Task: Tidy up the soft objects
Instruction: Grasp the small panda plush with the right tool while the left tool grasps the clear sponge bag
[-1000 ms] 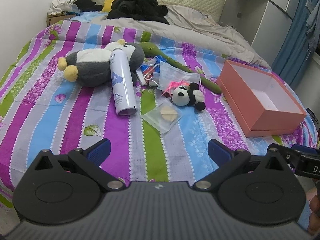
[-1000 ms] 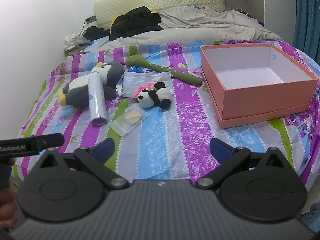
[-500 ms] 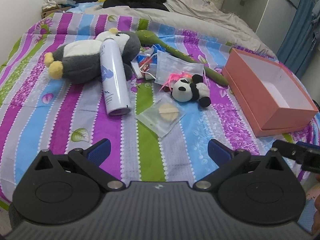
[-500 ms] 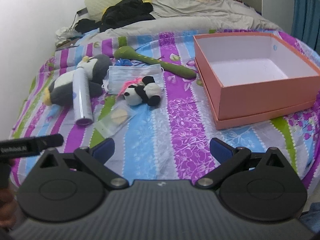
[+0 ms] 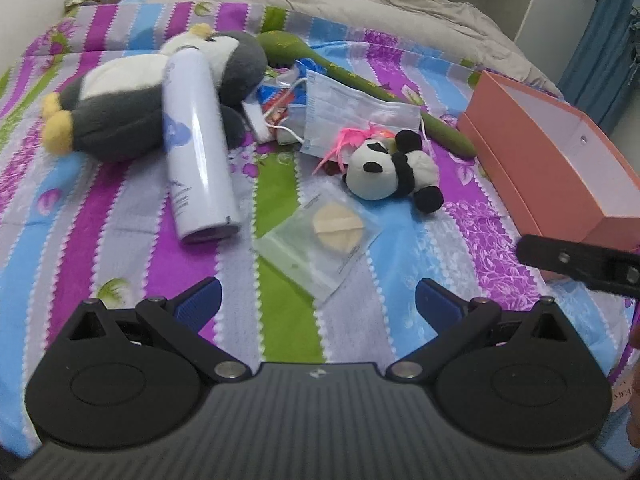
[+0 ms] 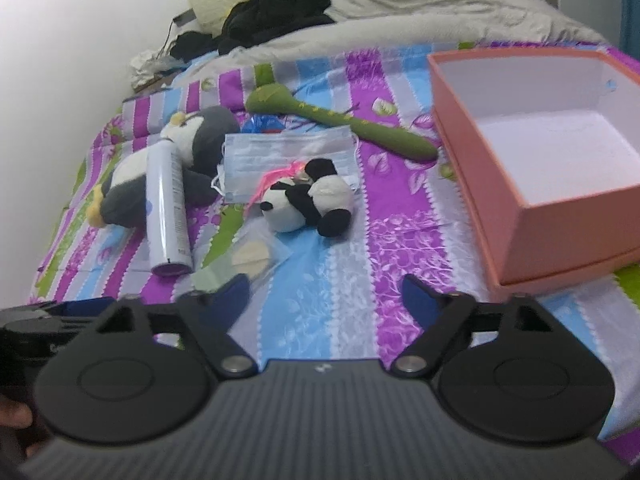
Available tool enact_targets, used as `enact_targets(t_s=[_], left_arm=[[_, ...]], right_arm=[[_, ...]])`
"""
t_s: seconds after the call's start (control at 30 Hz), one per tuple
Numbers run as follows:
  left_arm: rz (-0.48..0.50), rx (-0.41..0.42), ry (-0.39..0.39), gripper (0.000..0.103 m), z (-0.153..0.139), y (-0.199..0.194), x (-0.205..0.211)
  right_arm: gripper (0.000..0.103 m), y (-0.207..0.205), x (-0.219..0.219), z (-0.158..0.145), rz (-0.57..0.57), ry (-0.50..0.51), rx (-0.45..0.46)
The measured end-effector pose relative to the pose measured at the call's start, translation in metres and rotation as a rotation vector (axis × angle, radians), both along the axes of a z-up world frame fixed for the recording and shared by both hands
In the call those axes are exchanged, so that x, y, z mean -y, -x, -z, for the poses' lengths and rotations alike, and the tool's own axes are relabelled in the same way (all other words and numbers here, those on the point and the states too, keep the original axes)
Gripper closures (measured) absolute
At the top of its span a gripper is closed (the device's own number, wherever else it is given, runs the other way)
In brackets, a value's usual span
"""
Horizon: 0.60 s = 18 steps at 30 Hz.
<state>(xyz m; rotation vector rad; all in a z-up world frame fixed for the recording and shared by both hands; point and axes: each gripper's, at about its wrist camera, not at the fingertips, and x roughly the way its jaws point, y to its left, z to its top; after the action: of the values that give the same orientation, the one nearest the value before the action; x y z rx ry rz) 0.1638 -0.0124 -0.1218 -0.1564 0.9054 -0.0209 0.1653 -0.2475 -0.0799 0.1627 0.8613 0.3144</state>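
A small panda plush point(image 5: 394, 172) point(image 6: 308, 198) lies mid-bed beside a pink tuft. A grey-and-white penguin plush point(image 5: 152, 96) point(image 6: 188, 160) lies to its left, with a white spray can point(image 5: 198, 148) point(image 6: 166, 200) across it. A green plush stick point(image 5: 360, 84) point(image 6: 340, 120) and a face mask point(image 5: 356, 116) point(image 6: 288, 156) lie behind. An open, empty pink box point(image 5: 560, 156) point(image 6: 552, 152) stands at the right. My left gripper point(image 5: 318, 300) is open and empty, just short of a clear bag with a sponge point(image 5: 320, 240). My right gripper point(image 6: 326, 296) is open and empty, short of the panda.
The bed has a striped purple, blue and green sheet point(image 5: 120, 240). A grey duvet point(image 6: 420, 12) and black clothes point(image 6: 276, 12) lie at the head. A small red-and-white packet point(image 5: 276, 108) lies by the penguin. The right gripper's body point(image 5: 580, 264) shows at the left view's right edge.
Both grippers have moved forward toward the pile, so the toys and box look larger. Both stay open. Nothing on the bed has moved.
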Motion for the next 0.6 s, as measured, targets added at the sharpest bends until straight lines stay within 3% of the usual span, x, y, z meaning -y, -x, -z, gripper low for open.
enact_targets(t_s=[0.4, 0.6], left_arm=[[0.134, 0.009, -0.013, 0.000, 0.046, -0.062, 0.014], [0.176, 0.017, -0.074, 0.004, 0.063, -0.076, 0.021]], right_arm=[[0.028, -0.077, -0.017, 0.043, -0.028, -0.031, -0.016], [0.026, -0.106, -0.021, 0.064, -0.023, -0.022, -0.013]])
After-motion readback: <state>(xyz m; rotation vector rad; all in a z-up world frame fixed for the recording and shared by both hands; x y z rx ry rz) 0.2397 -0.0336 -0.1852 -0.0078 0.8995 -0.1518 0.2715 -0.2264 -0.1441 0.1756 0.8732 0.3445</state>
